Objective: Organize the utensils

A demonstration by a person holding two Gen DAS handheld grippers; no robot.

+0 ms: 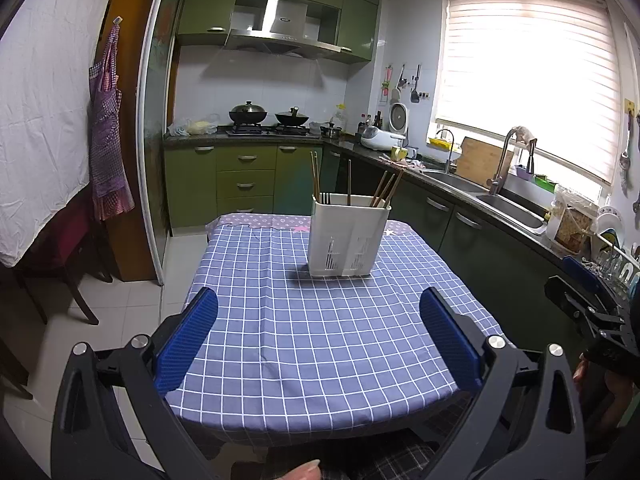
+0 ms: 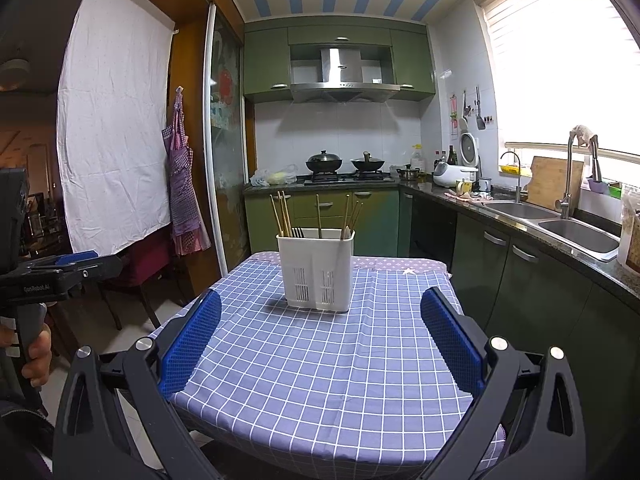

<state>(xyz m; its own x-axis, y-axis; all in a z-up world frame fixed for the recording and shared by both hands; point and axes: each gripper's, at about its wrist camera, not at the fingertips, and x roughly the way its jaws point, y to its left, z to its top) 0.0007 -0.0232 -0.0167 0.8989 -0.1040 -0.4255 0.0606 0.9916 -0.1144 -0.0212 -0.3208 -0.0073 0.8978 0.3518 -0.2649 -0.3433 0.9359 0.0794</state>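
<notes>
A white slotted utensil holder [image 1: 347, 236] stands upright at the far end of the table with the blue checked cloth [image 1: 312, 332]; it also shows in the right wrist view [image 2: 317, 270]. Wooden chopsticks [image 1: 316, 176] and dark fork tines stick out of it, and chopsticks [image 2: 282, 214] show in the right wrist view too. My left gripper [image 1: 318, 320] is open and empty over the near half of the table. My right gripper [image 2: 320, 324] is open and empty, also short of the holder.
A green kitchen counter with a double sink [image 2: 560, 224] runs along the right. A stove with two woks [image 2: 344, 162] is at the back. A dark red chair [image 1: 60, 248] and a hanging apron [image 2: 184, 196] are on the left.
</notes>
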